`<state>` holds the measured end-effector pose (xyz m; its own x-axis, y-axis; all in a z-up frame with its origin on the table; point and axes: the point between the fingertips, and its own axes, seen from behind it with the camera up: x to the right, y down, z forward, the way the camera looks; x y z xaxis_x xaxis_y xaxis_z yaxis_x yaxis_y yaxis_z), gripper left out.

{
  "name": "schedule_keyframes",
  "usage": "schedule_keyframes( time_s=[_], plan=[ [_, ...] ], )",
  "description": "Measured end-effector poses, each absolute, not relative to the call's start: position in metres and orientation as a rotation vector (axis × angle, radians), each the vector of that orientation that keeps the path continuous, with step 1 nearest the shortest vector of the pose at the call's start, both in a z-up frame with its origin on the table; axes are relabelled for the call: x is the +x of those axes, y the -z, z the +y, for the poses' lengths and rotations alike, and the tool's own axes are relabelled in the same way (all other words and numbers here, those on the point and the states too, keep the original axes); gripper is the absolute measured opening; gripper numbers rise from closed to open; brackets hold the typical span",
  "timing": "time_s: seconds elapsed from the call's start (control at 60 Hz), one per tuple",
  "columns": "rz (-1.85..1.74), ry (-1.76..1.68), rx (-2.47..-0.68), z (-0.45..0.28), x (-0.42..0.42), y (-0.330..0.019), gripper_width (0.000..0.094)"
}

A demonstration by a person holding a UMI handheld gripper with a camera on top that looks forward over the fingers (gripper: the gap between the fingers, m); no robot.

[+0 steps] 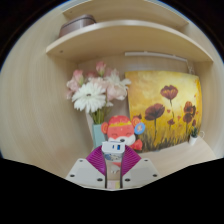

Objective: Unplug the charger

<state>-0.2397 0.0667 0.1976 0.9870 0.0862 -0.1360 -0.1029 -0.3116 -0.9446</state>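
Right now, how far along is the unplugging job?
Nothing looks done yet: no charger or socket shows in the gripper view. The hand-held gripper is open and empty, facing a toy figure, a vase of flowers and a poppy picture. Finding, gripping and pulling the charger all remain.

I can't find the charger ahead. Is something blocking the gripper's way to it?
No charger shows. A colourful toy figure stands just ahead of the open gripper, between its fingertips, with flowers and a poppy picture behind it.

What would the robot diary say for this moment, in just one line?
task: unplug charger | gripper: open, holding nothing | ahead: toy, flowers, flower picture | above: shelf | charger: not in view
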Motion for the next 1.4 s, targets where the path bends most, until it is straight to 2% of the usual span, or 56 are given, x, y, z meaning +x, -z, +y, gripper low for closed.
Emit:
schedule_keyframes(
  time_s=[0.033,0.067,0.117,0.15,0.2,0.35,0.433,0.517,0.533,0.717,0.933,1.0,1.05,1.117,1.2,1.25,1.4],
  plan=[
    [0.012,-0.206,-1.784,0.069,-0.227,-0.247,0.0163],
    [0.01,-0.196,-1.733,0.072,-0.211,-0.282,0.0162],
    [0.0,-0.16,-1.718,0.075,-0.18,-0.309,0.0163],
    [0.002,-0.152,-1.732,0.073,-0.158,-0.304,0.0163],
    [0.007,-0.131,-1.789,0.071,-0.126,-0.28,0.0172],
    [-0.006,-0.039,-2.081,0.05,-0.037,-0.138,0.0177],
    [0.002,-0.039,-2.18,0.039,-0.011,-0.08,0.0176],
    [-0.047,-0.044,-2.233,0.033,0.0,-0.046,0.0181],
    [-0.052,-0.043,-2.239,0.033,0.003,-0.041,0.0209],
    [-0.03,-0.15,-2.331,0.023,0.006,0.0,0.0232],
    [-0.042,-0.166,-2.313,0.03,0.004,0.0,0.0334],
    [-0.038,-0.134,-2.316,0.032,0.009,-0.002,0.0472],
    [-0.041,-0.123,-2.296,0.034,0.008,-0.012,0.051],
    [-0.024,-0.127,-2.26,0.035,0.007,-0.035,0.058],
    [-0.021,-0.121,-2.194,0.032,0.005,-0.076,0.0771],
    [-0.016,-0.117,-2.156,0.026,0.004,-0.104,0.0849],
    [0.01,-0.131,-2.081,-0.016,-0.005,-0.168,0.0851]
  ],
)
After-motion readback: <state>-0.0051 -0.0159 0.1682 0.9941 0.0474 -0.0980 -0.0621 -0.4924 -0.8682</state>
